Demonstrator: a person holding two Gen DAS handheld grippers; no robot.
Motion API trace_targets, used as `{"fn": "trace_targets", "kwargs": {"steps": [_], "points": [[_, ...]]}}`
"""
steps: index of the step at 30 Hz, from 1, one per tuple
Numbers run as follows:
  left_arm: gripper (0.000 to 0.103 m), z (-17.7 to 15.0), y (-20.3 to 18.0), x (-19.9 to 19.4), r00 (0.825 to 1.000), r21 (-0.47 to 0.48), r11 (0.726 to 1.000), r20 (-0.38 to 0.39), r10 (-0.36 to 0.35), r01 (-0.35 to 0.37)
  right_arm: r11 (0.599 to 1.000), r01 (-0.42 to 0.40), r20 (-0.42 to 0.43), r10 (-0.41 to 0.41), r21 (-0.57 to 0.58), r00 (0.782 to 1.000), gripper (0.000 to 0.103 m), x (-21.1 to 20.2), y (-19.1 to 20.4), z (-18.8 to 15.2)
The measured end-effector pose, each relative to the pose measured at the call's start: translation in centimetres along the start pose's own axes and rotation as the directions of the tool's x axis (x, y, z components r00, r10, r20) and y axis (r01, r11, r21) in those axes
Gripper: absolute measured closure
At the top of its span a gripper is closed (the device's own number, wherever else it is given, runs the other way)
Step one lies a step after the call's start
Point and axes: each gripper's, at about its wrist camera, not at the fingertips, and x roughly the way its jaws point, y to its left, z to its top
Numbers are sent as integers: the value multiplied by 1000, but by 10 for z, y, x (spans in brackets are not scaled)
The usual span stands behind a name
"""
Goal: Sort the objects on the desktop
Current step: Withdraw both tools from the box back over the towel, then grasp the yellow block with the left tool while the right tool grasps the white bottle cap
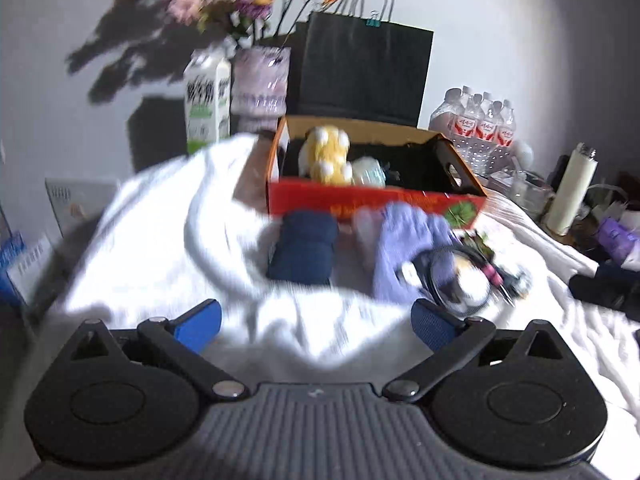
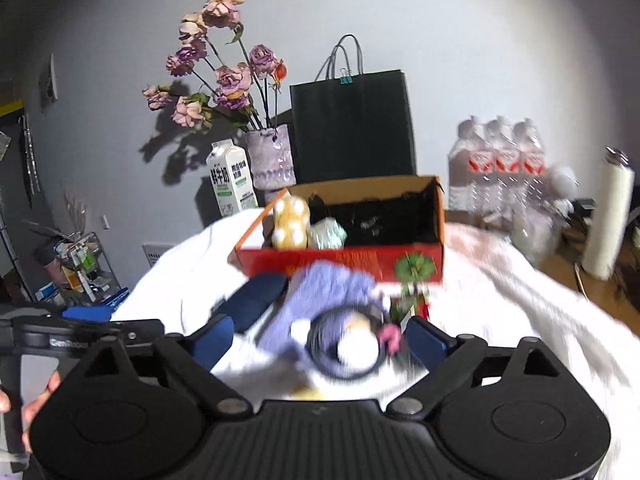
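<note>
Left wrist view: I am seeing the left gripper (image 1: pixel 316 322) standing spread wide, both blue pads (image 1: pixel 199 323) apart with nothing between them, only the white cloth (image 1: pixel 160 240) showing in the gap. Just above the pads, at centre frame, a dark blue roll (image 1: pixel 308 246) is lying on the cloth; right of it a lilac sock (image 1: pixel 404 248) is lying under a black cable coil (image 1: pixel 460 276), all blurred. Above those, the red cardboard box (image 1: pixel 372 204) is sitting open, holding a yellow plush toy (image 1: pixel 326 152) at its left end.

Right wrist view: I am reading the right gripper (image 2: pixel 320 340) as wide open too, gripping nothing; the cable coil (image 2: pixel 352 340) and sock (image 2: pixel 320 292) are lying on the cloth between and just beyond its pads (image 2: pixel 426 342). The blue roll (image 2: pixel 256 300) is lying upper left of them, the box (image 2: pixel 340 260) above. At the lower left edge a hand (image 2: pixel 40 400) is showing. Behind the box, a black paper bag (image 2: pixel 352 128), a milk carton (image 2: pixel 230 180) and a vase of flowers (image 2: pixel 272 156) are standing against the wall.
</note>
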Motion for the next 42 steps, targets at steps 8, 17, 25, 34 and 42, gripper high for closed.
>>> {"fn": "trace_targets", "kwargs": {"steps": [8,17,25,34,42], "points": [[0,-92,-1,-32,996,-66,995,54,-70,74,990,95,62,-89,-103,994,9,-17,26,-94],[0,-96,-2,-21,996,-69,995,52,-74,77,997,65,35,-64,-40,997,21,-5,8,-99],[22,-68,-57,28,970,192,953,17,-243,236,982,127,81,-116,-142,990,50,32,-21,-41],[50,-45,-109,118,973,264,937,-91,-210,227,953,50,26,-45,-299,999,50,84,-26,-13],[72,-45,-75,104,961,146,950,-54,-270,275,946,-10,-56,-9,-324,998,63,130,-13,-17]]}}
